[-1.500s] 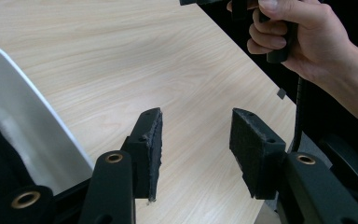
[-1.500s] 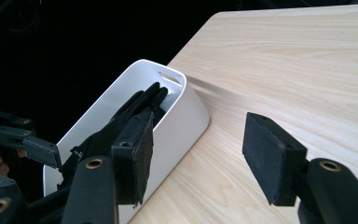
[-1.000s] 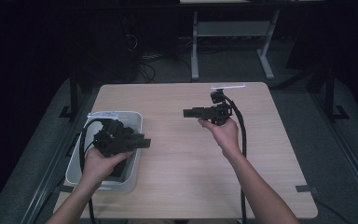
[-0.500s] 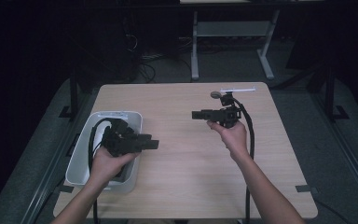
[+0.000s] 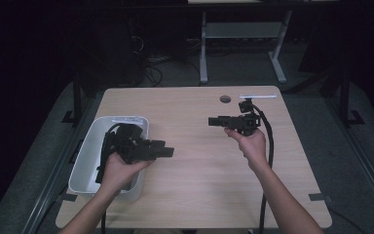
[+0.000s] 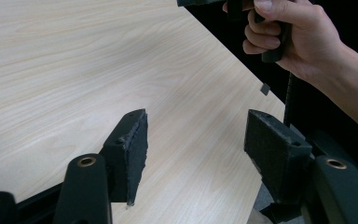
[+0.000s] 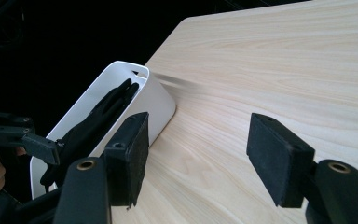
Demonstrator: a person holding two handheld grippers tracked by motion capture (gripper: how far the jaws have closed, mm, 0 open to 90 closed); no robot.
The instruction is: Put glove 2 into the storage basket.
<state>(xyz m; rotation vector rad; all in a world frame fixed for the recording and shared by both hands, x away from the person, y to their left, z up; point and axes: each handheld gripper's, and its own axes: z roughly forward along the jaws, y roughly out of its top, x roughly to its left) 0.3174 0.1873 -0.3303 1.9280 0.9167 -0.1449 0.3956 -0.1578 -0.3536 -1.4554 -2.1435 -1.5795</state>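
Observation:
My left gripper (image 5: 168,152) is held level over the right rim of a white bin (image 5: 90,156) and points right across the wooden table (image 5: 195,185). Its jaws have just been opening; in the left gripper view (image 6: 196,135) they stand apart with only bare tabletop between them. My right gripper (image 5: 212,121) is held above the table's right half and points left. It is open (image 7: 198,140) with nothing between its pads. The two grippers face each other, well apart.
Something black (image 7: 100,116) lies in the bin; I cannot tell what it is. A round hole (image 5: 225,99) and a white strip (image 5: 258,96) sit near the table's far edge. Cables trail from both grippers. A metal frame (image 5: 243,34) stands on the dark floor behind.
Both hands have shifted to the right in the high view. The left gripper's tips now reach past the bin's rim over the table.

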